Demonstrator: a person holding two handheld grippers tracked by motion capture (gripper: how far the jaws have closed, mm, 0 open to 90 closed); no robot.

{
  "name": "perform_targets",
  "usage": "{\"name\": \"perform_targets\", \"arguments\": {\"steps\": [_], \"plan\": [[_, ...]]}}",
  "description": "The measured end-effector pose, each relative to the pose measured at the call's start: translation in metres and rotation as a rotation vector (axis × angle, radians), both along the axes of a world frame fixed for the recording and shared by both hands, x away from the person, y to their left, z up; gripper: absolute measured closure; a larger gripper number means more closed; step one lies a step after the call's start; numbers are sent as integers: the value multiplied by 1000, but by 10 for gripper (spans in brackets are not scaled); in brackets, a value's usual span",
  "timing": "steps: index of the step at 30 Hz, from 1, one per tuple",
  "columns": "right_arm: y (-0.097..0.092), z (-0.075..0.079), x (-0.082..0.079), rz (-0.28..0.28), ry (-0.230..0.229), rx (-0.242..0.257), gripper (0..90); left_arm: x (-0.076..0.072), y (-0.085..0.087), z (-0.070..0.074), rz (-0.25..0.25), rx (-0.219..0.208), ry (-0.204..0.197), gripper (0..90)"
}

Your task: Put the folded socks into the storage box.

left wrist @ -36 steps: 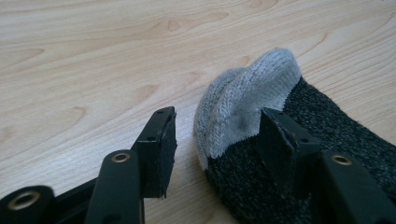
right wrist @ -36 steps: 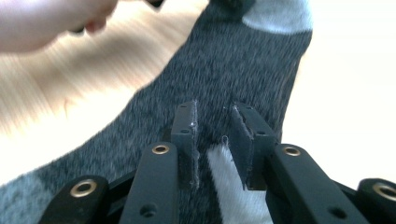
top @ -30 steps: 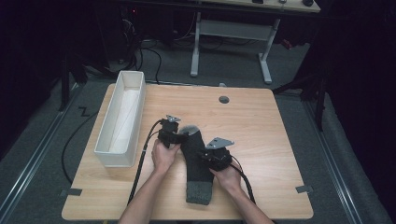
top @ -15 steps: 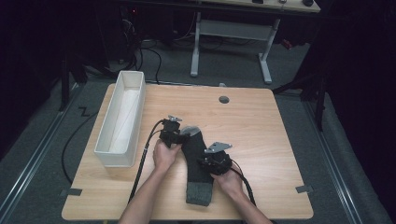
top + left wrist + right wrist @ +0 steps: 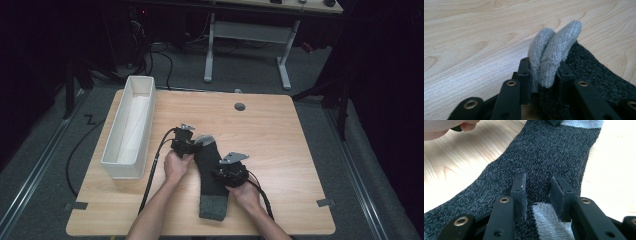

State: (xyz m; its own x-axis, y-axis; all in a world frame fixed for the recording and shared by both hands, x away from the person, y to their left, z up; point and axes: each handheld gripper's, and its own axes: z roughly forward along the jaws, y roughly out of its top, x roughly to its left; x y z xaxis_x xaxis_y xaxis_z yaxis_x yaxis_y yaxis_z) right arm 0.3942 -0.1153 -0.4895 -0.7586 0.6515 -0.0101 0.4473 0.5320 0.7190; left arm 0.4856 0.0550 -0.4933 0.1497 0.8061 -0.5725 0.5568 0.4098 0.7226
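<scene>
The left tool [image 5: 544,75] has just been closing, and its two jaws now pinch the light grey toe end of the sock [image 5: 554,50], which bunches into a raised fold between the pads. In the high view this left tool [image 5: 187,142] sits at the far end of the sock [image 5: 212,172], held by the left hand [image 5: 176,165].

The right tool [image 5: 537,195] has just been opening. Its jaws stand apart over the dark knit, with the light grey heel patch [image 5: 547,220] between them; the pads do not press on the fabric. In the high view the right tool [image 5: 231,172] sits on the right edge of the sock at mid-length.

The sock lies flat on the wooden worktop [image 5: 280,140], near its front centre. A white tray [image 5: 111,162] stands along the left edge of the worktop, well apart from the sock.
</scene>
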Motion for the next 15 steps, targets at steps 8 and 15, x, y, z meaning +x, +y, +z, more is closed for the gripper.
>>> {"name": "perform_targets", "arguments": {"steps": [8,15], "plan": [[0,0,0,1,0,1,643,-4,4,10,-8,-36,-16,746],[-1,1,1,-1,11,16,632,-13,7,28,-33,-77,-65,747]]}}
